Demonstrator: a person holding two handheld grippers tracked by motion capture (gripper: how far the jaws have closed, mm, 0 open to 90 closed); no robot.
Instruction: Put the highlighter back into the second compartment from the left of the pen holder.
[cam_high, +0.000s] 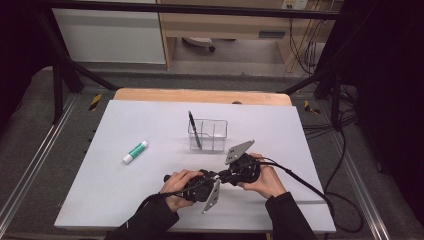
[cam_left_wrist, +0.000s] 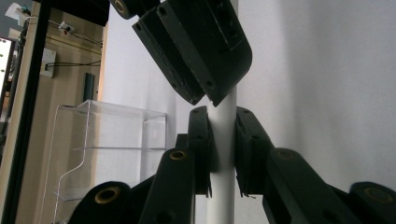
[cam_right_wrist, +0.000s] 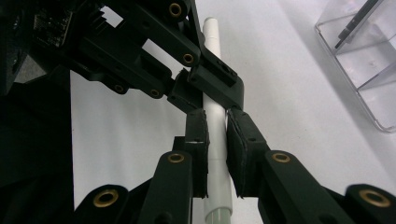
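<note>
In the high view, the left claw (cam_high: 218, 176) and the right claw (cam_high: 223, 176) are meeting tip to tip near the front of the white-covered bench (cam_high: 150, 120). A clear plastic compartment box (cam_high: 208, 134) holding a black pen (cam_high: 194, 129) is standing just beyond them, and a green-and-white glue stick (cam_high: 135, 151) is lying well off to the left claw's outer side.

In the left gripper view, the left claw (cam_left_wrist: 223, 151) is pinching a slim white cylindrical marker (cam_left_wrist: 223, 122) between its pads, with the right claw gripping the same marker just above.

In the right gripper view, the right claw (cam_right_wrist: 215, 142) is pressing on the marker's (cam_right_wrist: 218, 154) barrel, and the left claw is clamping it farther along.

Judging by this, both claws are sharing the marker, likely for uncapping or a handover. Next, one claw is probably needing to pull straight along the barrel while the other is holding firm.
</note>
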